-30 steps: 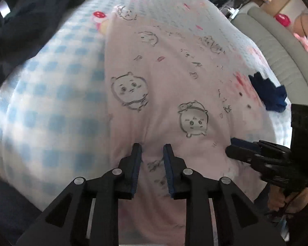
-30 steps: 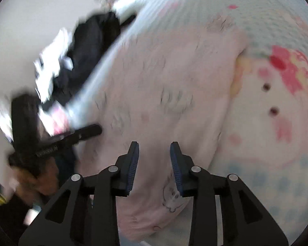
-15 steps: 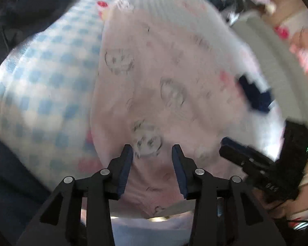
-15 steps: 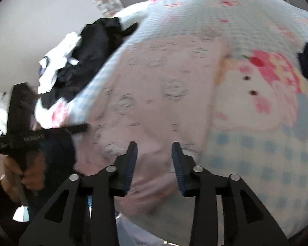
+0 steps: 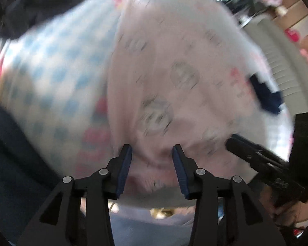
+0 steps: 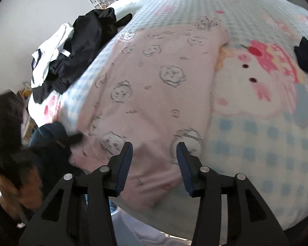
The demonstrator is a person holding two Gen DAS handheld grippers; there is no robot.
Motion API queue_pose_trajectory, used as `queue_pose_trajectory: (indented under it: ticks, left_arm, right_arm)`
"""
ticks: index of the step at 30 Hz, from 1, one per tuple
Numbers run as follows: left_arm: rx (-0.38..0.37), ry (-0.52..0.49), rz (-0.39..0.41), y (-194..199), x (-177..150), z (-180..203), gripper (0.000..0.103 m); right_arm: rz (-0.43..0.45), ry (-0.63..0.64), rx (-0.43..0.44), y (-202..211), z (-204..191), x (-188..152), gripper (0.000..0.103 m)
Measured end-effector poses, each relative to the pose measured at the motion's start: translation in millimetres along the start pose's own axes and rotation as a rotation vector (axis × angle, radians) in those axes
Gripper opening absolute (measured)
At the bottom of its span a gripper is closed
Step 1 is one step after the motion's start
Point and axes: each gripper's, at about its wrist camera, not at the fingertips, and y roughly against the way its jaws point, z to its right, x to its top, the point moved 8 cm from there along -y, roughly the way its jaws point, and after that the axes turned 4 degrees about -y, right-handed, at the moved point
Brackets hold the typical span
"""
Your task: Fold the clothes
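Observation:
A pale pink garment printed with cartoon faces (image 6: 154, 86) lies spread flat on the bed; it also shows blurred in the left wrist view (image 5: 174, 78). My left gripper (image 5: 152, 153) is open and empty above the garment's near hem, towards its left side. My right gripper (image 6: 154, 151) is open and empty above the near hem, towards its right side. The right gripper shows at the right of the left wrist view (image 5: 232, 141), and the left gripper's tip shows at the left of the right wrist view (image 6: 77, 138).
The bed has a blue-checked cartoon cover (image 6: 267, 135). A heap of black and white clothes (image 6: 71, 47) lies at its far left side. A dark blue item (image 5: 267, 94) lies to the right of the garment. A grey sofa edge (image 5: 283, 61) runs along the right.
Both grippers have opened wider and pulled back towards the near edge of the bed. The garment now lies flat with neither gripper holding it.

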Motion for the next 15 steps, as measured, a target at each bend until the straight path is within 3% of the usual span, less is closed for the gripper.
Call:
queue_pose_trajectory:
  ticks: [2,4,6,8,12,15]
  left_arm:
    - [-0.002,0.003,0.024,10.9,-4.3,-6.6,0.038]
    - [0.073,0.041,0.062,23.1,-4.4,-23.0,0.039]
    - [-0.067,0.140,0.168,44.7,5.3,-32.6,0.041]
    - [-0.143,0.168,0.199,51.5,14.8,-30.4,0.041]
    - [-0.106,0.015,0.120,36.9,15.7,-2.2,0.042]
    - [-0.098,0.036,0.104,30.7,9.9,-4.9,0.039]
  right_arm:
    - [-0.061,0.005,-0.042,-9.0,6.9,-17.3,0.044]
    - [-0.063,0.040,-0.075,-6.1,12.5,-31.0,0.043]
    - [-0.064,0.035,-0.098,4.0,22.0,-38.9,0.046]
    - [-0.030,-0.014,-0.083,17.2,28.9,-31.0,0.046]
    - [0.046,-0.066,-0.024,27.5,22.9,-7.1,0.046]
    - [-0.037,-0.043,-0.046,7.0,22.0,-19.8,0.046]
